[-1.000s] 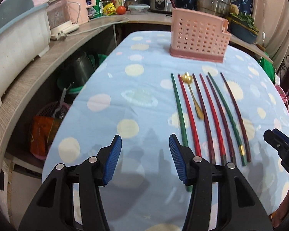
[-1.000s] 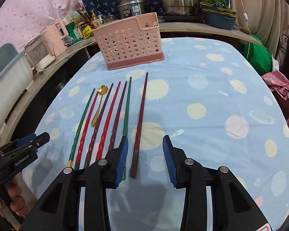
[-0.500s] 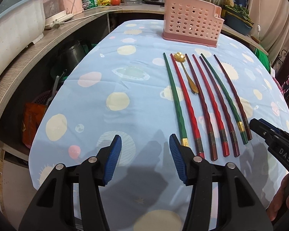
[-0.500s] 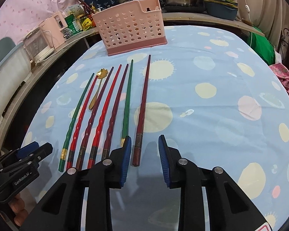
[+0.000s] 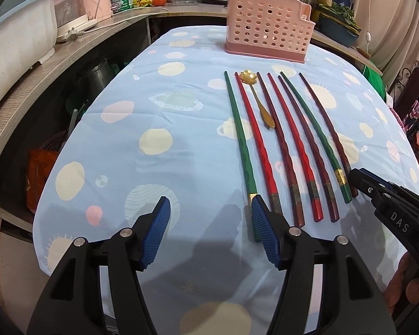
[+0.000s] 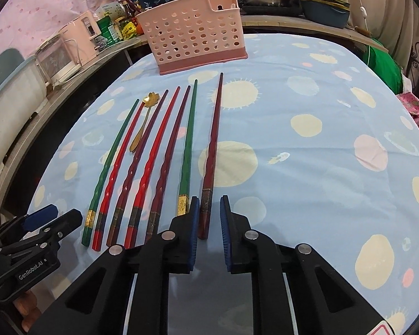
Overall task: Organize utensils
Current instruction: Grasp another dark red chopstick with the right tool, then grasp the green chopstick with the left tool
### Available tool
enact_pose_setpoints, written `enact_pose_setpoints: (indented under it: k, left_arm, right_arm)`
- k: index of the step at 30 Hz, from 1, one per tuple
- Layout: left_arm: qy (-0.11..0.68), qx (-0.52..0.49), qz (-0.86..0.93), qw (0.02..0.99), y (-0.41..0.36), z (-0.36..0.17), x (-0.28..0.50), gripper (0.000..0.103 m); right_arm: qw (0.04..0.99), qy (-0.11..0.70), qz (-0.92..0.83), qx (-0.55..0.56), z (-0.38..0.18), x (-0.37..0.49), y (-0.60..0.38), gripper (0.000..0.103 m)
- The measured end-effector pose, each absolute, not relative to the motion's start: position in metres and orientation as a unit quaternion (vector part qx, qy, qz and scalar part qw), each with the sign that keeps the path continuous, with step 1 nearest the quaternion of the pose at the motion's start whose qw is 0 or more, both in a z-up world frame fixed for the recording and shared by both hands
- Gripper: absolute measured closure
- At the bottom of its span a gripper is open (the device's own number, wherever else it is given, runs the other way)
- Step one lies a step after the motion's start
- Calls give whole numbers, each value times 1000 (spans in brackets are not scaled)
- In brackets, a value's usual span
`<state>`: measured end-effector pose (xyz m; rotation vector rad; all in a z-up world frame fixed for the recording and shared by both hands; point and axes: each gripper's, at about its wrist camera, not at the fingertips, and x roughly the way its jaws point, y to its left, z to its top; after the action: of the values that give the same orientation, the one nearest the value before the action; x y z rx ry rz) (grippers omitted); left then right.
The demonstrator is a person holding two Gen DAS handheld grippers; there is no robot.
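Seven chopsticks lie side by side on the tablecloth [image 6: 307, 167], thick ends towards both claws and tips aimed at the pink holder [image 6: 198, 44] standing upright at the far end, an arrangement that looks made for picking them off one at a time from the near ends. A small gold spoon [image 5: 258, 97] lies among them nearer the holder. The right gripper [image 6: 209, 212] straddles the butt of the dark red chopstick [image 6: 211, 153], the outermost on its side; its jaws are closing, the stick sits between the pads, but a slim gap shows on each side, so I judge it not yet clamped. The left gripper [image 5: 209, 215] hangs over the opposite end of the row with its jaws opening and nothing between them; the green chopstick [image 5: 241, 150] passes just under its right pad (touching or merely overlapped, I cannot tell). Working from the two outer sticks inward would keep the claws well apart. Beyond the holder a counter [image 5: 78, 50] wraps round the table, crowded with pots, a rice cooker, bottles and pink appliances; a patterned blue cloth hangs on the wall behind.
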<state>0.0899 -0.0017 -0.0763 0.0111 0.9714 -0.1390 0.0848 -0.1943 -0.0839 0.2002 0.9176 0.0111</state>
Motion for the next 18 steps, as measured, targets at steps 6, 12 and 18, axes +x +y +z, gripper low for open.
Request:
enact_pose_setpoints:
  k: [6, 12, 18]
  left_arm:
    - [467, 4, -75, 881, -5, -76, 88, 41]
    - [473, 5, -78, 878, -9, -81, 87, 41]
    - [479, 0, -76, 874, -8, -85, 88, 45]
  right_arm:
    - [891, 443, 4, 98, -86, 84, -196, 96]
    - [891, 442, 5, 99, -86, 83, -197, 96]
    - [891, 442, 6, 99, -86, 83, -197, 96]
